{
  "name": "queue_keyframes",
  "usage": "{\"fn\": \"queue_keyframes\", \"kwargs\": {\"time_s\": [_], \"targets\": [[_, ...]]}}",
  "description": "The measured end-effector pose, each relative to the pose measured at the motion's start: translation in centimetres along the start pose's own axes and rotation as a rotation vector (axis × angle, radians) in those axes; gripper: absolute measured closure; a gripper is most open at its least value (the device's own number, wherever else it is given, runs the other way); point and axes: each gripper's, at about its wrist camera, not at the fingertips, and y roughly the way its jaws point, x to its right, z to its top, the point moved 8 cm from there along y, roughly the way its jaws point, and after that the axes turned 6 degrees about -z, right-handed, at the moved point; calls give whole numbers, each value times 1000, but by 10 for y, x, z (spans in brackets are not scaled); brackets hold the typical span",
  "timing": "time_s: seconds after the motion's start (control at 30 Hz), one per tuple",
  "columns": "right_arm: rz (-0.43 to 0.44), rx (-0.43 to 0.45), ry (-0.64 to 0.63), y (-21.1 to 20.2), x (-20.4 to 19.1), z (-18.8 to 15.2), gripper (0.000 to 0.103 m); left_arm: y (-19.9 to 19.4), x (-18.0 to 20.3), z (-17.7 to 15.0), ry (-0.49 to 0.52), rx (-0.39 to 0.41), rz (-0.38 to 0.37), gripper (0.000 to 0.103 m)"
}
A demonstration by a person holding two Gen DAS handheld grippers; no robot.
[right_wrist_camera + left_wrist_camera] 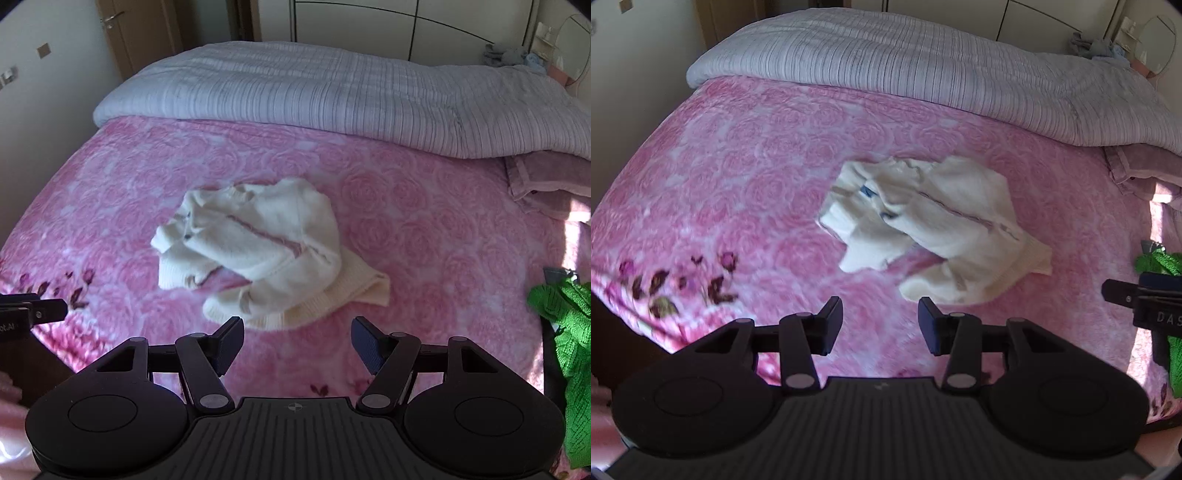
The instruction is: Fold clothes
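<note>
Right wrist view: crumpled cream sweater (258,251) on pink blanket (424,229), green knit (565,332) at right, both tongs (297,345) empty, apart.

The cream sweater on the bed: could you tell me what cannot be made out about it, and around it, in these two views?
- Cream sweater: crumpled in both wrist views, so its sleeves and front are folded under itself; motion blur in the left wrist view smears the small blue marks.
- Green knit garment: cut off by the right edge in both views; its shape is unknown.
- Mauve towel: partly under the striped quilt.
</note>
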Motion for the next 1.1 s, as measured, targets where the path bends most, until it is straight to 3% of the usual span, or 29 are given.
{"fn": "queue_keyframes", "kwargs": {"time_s": [0.27, 0.7, 0.87, 1.1], "targets": [[-74, -33, 73, 30, -40, 25, 35, 40, -48, 47, 98, -43, -47, 62], [-141, -215, 88, 111, -75, -16, 35, 118, -96, 26, 71, -187, -101, 62], [-81, -220, 70, 148, -95, -26, 35, 144, -104, 20, 45, -178, -112, 62], [69, -142, 87, 204, -124, -24, 35, 185, -120, 4, -59, -140, -108, 62]]}}
